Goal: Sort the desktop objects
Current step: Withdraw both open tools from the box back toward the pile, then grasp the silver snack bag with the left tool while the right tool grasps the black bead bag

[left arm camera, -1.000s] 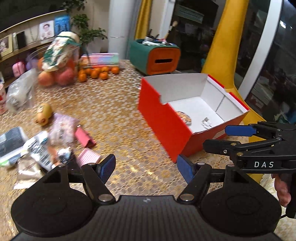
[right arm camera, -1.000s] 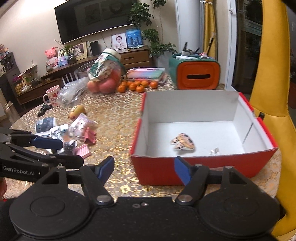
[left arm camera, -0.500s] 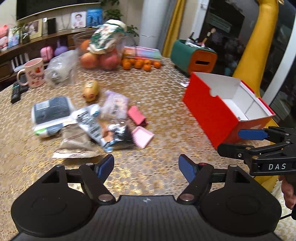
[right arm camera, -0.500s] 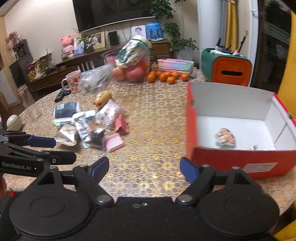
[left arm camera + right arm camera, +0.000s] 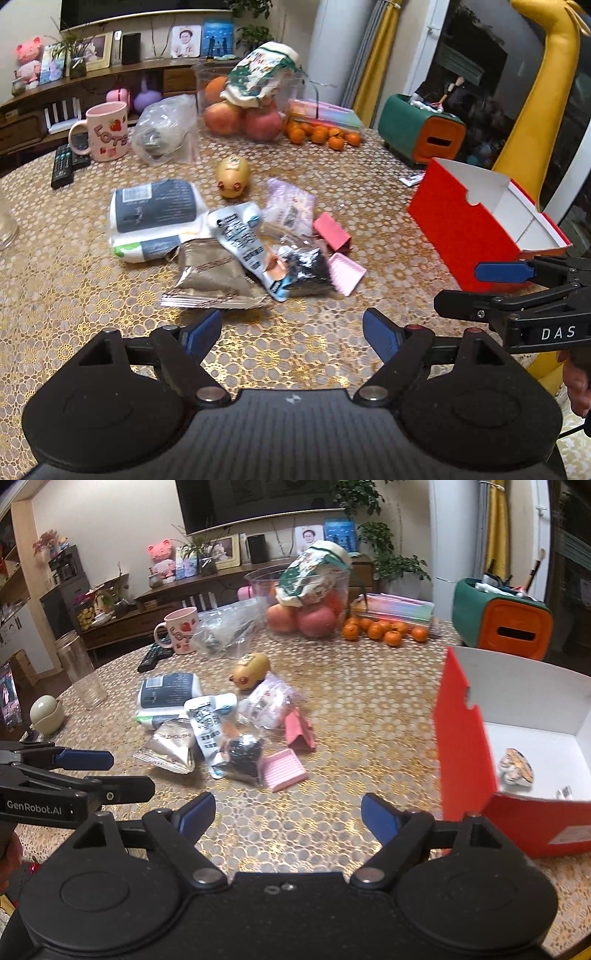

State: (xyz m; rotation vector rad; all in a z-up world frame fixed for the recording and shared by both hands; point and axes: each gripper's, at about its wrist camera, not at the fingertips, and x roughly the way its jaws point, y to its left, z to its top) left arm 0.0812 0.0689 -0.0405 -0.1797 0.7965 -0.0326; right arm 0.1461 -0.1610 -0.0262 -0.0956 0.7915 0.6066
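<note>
Ahead of the left tool point(image 5: 291, 330), spread wide and empty, bare desk point(image 5: 314, 317) meets the snack packets point(image 5: 236, 258); the right tool point(image 5: 288, 814), equally wide, faces the red box point(image 5: 469, 760) at its right.

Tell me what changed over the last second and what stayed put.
Both grippers swung left, away from the red box toward the heap of packets: the left gripper now faces it, and the right gripper has the box at its right edge. Nothing was gripped or released; both stay open and empty. The heap and the box's contents have not moved.
</note>
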